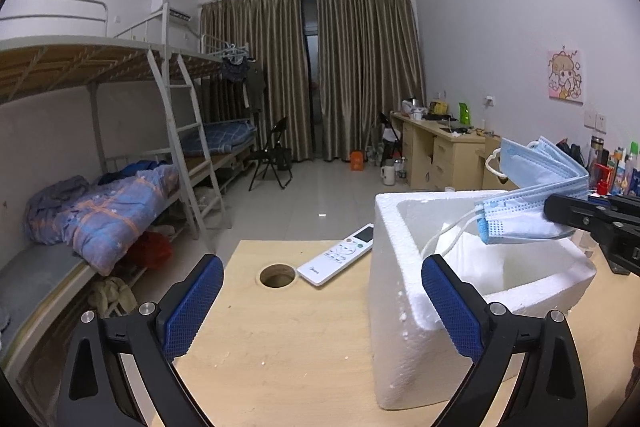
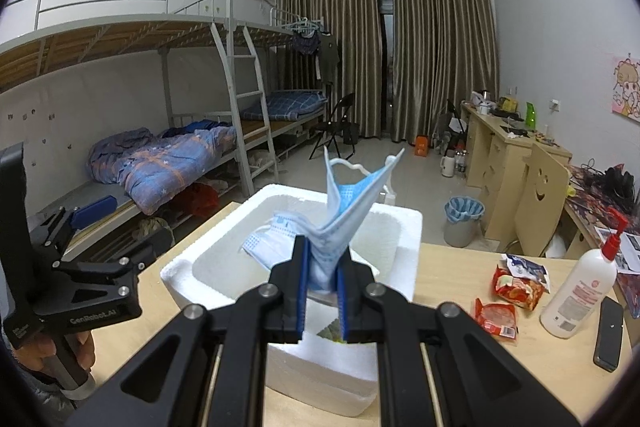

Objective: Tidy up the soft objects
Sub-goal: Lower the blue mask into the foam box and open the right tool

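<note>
Right wrist view: stack of face masks (image 2: 340, 215) is clamped in right gripper (image 2: 322, 279), jaws nearly closed, above foam box (image 2: 404, 227) at 12 o'clock. Left gripper (image 1: 322, 307) is wide open, empty. Masks judged light, floppy; best pinched mid-stack. Box contents are mostly hidden

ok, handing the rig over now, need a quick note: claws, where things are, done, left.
Right claw: shut on the blue face masks, held over the open foam box.
Left claw: open, empty, at the box's near corner.
Done: masks picked up; something white already lies in the box.
Left: lower and release the masks into the box. Snack packets sit on the desk to the right.
</note>
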A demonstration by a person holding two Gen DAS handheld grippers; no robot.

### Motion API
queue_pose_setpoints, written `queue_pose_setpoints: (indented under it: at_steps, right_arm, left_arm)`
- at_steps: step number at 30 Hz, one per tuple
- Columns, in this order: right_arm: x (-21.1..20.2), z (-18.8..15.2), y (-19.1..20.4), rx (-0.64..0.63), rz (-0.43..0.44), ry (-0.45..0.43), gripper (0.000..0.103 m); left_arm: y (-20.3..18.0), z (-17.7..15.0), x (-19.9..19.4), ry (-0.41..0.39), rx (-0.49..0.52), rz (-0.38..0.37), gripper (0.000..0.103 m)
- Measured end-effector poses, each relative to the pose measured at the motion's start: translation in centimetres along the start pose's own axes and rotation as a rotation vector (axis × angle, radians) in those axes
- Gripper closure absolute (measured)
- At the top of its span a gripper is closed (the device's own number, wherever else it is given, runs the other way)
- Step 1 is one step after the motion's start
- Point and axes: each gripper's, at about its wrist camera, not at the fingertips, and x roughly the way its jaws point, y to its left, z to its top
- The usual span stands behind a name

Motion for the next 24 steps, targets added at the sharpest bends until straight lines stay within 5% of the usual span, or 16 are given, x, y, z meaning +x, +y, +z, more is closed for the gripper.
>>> queue_pose_setpoints:
  at_steps: [18, 20, 22, 24]
  right_arm:
    - [4.0, -0.4, 0.8, -0.005, -0.027, 0.100, 0.087]
    - [4.1, -0.5, 0.8, -0.006, -0.026, 0.104, 0.078]
    - [4.2, -0.5, 0.7, 0.005, -0.025, 0.103, 0.046]
    - [4.3, -0.6, 0.5, 0.009, -0.042, 0.106, 0.035]
  left_arm:
    - [0.5, -0.7, -0.5, -0.013, -0.016, -0.019, 0.003]
    - [0.5, -0.7, -0.5, -0.014, -0.018, -0.019, 0.003]
    - [0.5, -0.7, -0.6, -0.013, -0.019, -0.020, 0.003]
    - [0.5, -0.6, -0.7, -0.016, -0.018, -0.019, 0.003]
